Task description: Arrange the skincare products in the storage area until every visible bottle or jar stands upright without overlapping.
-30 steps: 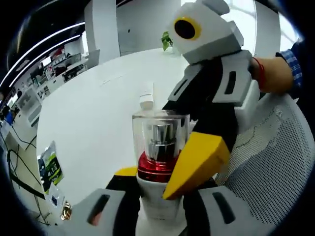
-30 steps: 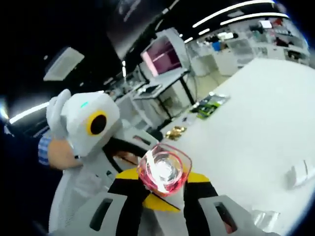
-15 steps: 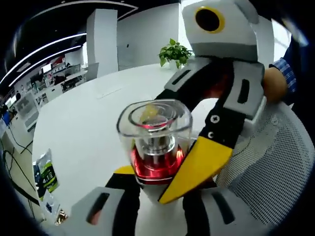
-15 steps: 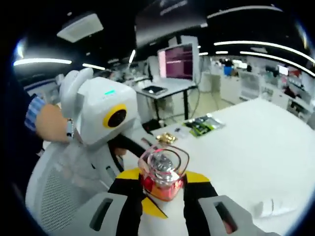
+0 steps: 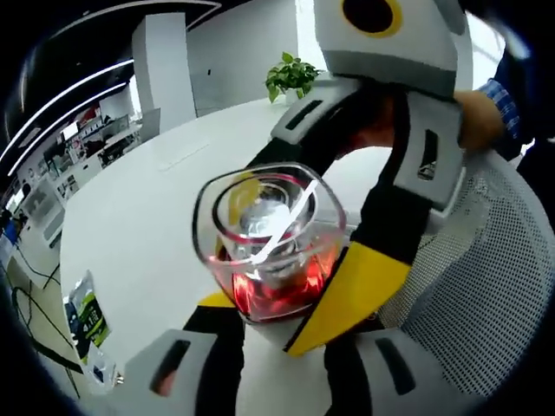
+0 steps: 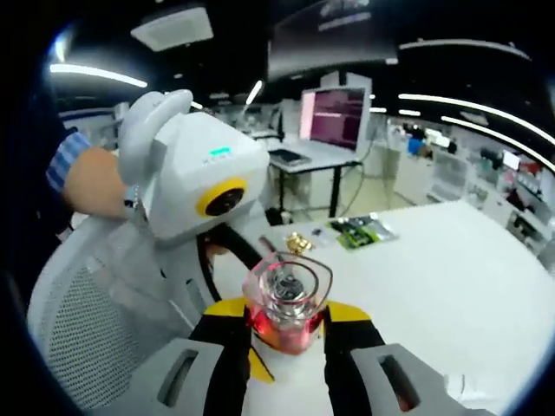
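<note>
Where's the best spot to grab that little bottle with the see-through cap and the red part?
Probably the white lower body, from two opposite sides, leaving the cap free. The white bottle with the clear square cap and red collar is already pinched that way: both the left gripper and the right gripper have yellow-tipped jaws pressed against it below the cap. The clear cap looks smooth and might pull off.

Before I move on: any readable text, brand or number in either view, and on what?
None can be read.
Bottle with clear cap and red body, held between both grippers: no label legible.
Green packets on the white table: print too small and blurred.
Pink monitor screen in the background: lines of text, too blurred to read.
</note>
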The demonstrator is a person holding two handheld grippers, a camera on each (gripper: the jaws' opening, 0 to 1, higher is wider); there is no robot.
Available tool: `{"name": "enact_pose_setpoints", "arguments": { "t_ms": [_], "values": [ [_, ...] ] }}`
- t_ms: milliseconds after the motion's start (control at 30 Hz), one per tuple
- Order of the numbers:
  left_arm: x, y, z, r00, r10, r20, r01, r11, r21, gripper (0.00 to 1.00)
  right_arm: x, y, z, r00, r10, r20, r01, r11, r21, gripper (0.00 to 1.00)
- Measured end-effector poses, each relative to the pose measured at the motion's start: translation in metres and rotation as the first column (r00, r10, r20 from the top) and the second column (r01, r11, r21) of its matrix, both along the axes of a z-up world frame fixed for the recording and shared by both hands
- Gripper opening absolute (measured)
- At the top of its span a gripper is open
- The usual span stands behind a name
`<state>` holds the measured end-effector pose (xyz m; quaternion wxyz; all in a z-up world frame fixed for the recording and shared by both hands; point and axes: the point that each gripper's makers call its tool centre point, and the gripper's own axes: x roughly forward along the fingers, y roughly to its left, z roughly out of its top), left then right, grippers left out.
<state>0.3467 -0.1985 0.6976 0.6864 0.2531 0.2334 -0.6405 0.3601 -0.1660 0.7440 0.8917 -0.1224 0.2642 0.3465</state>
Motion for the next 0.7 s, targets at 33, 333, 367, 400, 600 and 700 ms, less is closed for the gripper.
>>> {"name": "enact_pose_setpoints", "arguments": {
  "t_ms": [33,333,367,400,600,700],
  "values": [
    [0.0004,0.0004,-0.0002,1.0,-0.005,0.009,0.005,1.0,0.004,0.34,0.0001,-0.0029,-0.001,0.999,-0.031,-0.024,0.03,0.998,-0.047,0.29],
    [-0.0004,0.0032,0.0003,0.999,-0.027,0.038,0.026,0.999,0.025,0.31,-0.0083,-0.0114,-0.0052,0.952,-0.305,-0.024,0.303,0.951,-0.066,0.24],
    [-0.001,0.0037,0.0001,0.999,-0.03,0.039,0.029,0.999,0.027,0.32,-0.0089,-0.0107,-0.0057,0.955,-0.297,-0.006,0.296,0.954,-0.058,0.24],
    [-0.0012,0.0039,0.0002,0.999,-0.031,0.037,0.03,0.999,0.026,0.32,-0.0087,-0.011,-0.0058,0.957,-0.289,0.004,0.289,0.956,-0.055,0.24],
    [-0.0064,0.0056,-0.0002,0.998,-0.051,0.042,0.051,0.998,0.024,0.38,-0.007,-0.0098,-0.0062,0.958,-0.288,-0.006,0.287,0.957,-0.03,0.24],
    [-0.006,0.0077,-0.0009,0.998,-0.054,0.04,0.053,0.998,0.019,0.38,-0.0061,-0.0096,-0.0073,0.953,-0.303,-0.009,0.302,0.953,-0.029,0.24]
  ]
}}
